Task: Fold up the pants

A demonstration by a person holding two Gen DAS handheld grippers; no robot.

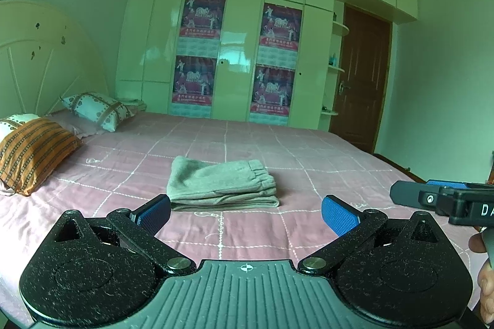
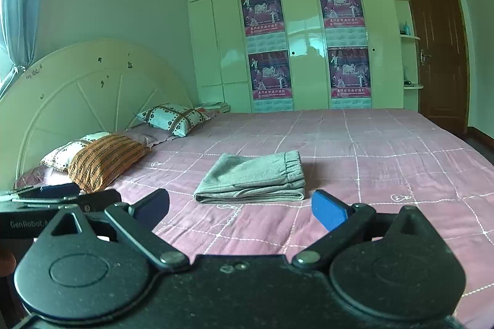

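Observation:
Grey pants [image 1: 220, 184] lie folded into a compact stack on the pink checked bedspread [image 1: 308, 162], waistband at the right. They also show in the right wrist view [image 2: 253, 179]. My left gripper [image 1: 246, 214] is open and empty, held above the bed just in front of the pants. My right gripper [image 2: 240, 210] is open and empty too, a little short of the pants. The right gripper shows at the right edge of the left wrist view [image 1: 432, 196]; the left gripper shows at the left of the right wrist view [image 2: 61, 196].
An orange striped pillow [image 1: 31, 153] and a white patterned pillow [image 1: 95, 110] lie by the cream headboard [image 2: 86, 94] at the left. A white wardrobe [image 1: 234, 45] with posters stands beyond the bed. A brown door [image 1: 361, 76] is at the back right.

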